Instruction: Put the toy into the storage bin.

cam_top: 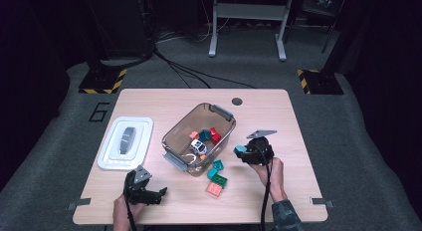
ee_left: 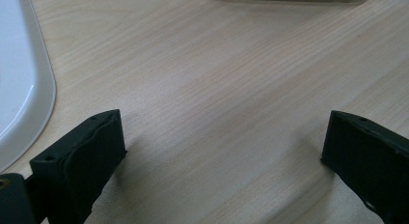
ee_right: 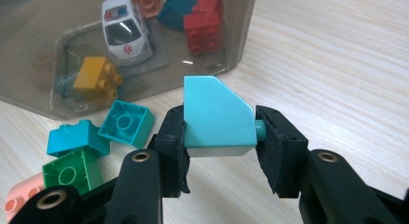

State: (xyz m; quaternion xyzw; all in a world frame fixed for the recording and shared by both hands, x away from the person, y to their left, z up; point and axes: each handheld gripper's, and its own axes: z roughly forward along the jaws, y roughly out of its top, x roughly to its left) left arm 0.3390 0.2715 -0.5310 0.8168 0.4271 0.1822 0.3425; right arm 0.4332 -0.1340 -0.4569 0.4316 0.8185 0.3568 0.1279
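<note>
Turquoise sloped brick (ee_right: 217, 117) sits clamped crosswise, studs facing one jaw.

The high view looked forward and down over the surface (cam_top: 149, 99); both gripper views hugged it, the right sharing the bin (ee_right: 246, 26).

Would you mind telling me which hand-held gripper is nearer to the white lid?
Left. The left hand-held gripper sits just below the white lid, jaws open. The right hand-held gripper is beyond the bin, shut on a turquoise block.

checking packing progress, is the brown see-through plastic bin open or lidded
Open: the brown see-through plastic bin has no lid on, toys showing inside; the white plastic lid lies on the table beside it.
</note>
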